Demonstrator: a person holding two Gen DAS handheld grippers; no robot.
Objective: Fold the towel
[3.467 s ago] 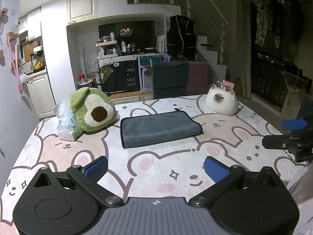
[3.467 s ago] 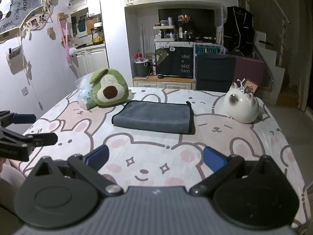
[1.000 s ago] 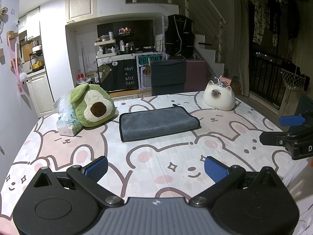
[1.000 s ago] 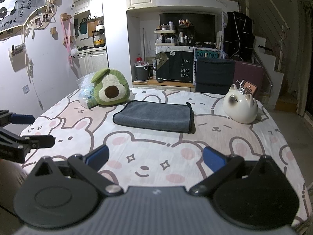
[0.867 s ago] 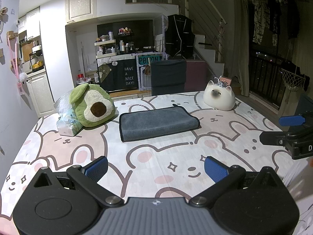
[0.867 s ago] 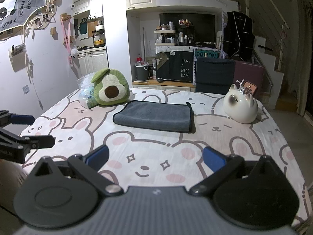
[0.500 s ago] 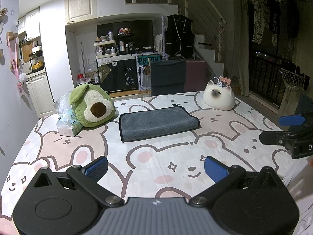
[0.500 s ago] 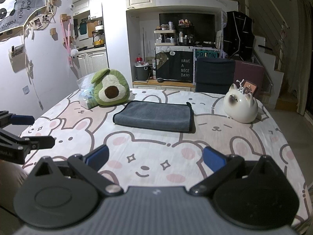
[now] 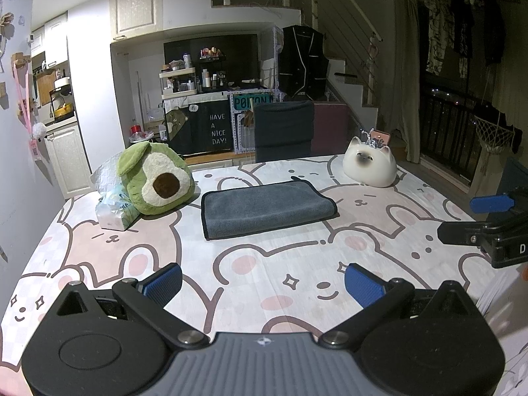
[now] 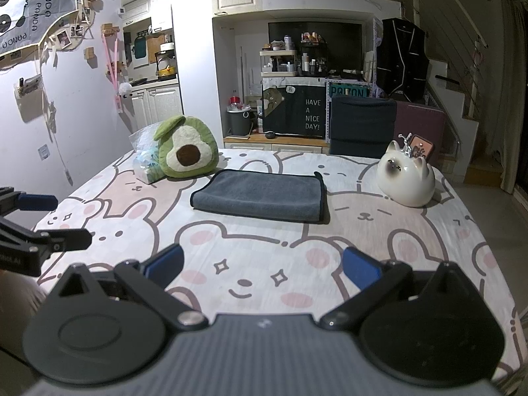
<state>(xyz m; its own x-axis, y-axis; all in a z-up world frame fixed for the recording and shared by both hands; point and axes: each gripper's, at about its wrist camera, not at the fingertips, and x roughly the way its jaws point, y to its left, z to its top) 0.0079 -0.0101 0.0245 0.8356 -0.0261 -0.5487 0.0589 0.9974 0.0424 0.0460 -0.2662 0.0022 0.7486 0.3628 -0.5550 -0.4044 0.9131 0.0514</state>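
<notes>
Towel (image 9: 267, 209) lies folded flat mid-worktop (image 9: 250, 260), between the avocado plush (image 9: 155, 183) and the cat figurine (image 9: 369, 166), apart from both. Left hand-held gripper (image 9: 263, 283) and right hand-held gripper (image 10: 262, 266) hover near the front edge, jaws spread wide, holding nothing.

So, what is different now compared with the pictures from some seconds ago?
Both tongs, left and right, drew slightly back from the gray towel and stay open, holding nothing. The towel remains folded flat between the avocado plush and the cat figure.
</notes>
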